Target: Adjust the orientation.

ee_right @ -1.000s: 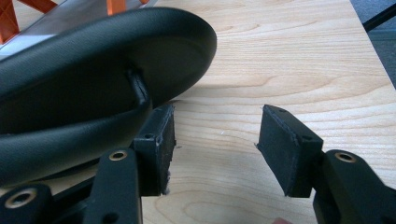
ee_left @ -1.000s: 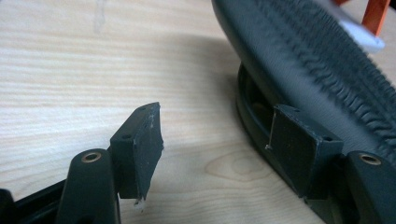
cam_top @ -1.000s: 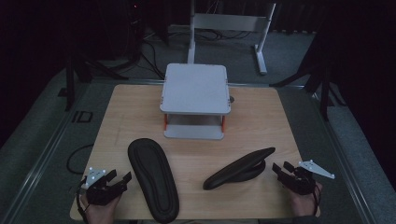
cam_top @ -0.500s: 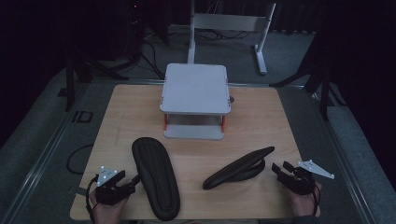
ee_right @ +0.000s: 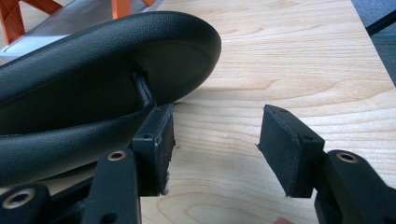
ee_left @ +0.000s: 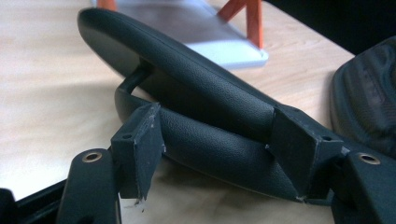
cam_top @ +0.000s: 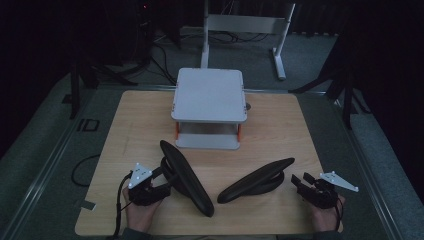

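Two black padded armrests lie on the wooden table (cam_top: 280, 125), with a grey stand (cam_top: 209, 100) on orange legs at 12 o'clock from them. The left pad (cam_top: 187, 177) runs from about 11 to 5 o'clock; the right pad (cam_top: 257, 179) lies at its 3 o'clock, angled from 8 to 2 o'clock.

The left gripper (cam_top: 162, 181) sits at the left pad's 9 o'clock edge. In the left gripper view its jaws straddle the lower part of the pad (ee_left: 219, 144), both tips against the leather-like skin, so it looks closed on it, though how firmly I cannot tell. The right gripper (cam_top: 302, 181) waits at the right pad's 3 o'clock end, jaws spread wide, with bare wood between them and the pad (ee_right: 93, 88) just beside one jaw.

Each pad looks like a stiff shell under soft, grained, fairly grippy cushioning, likely light but long, so it would swing if pinched at a tip. The thin rim or the bracket beneath, near mid-length, seems the best hold.
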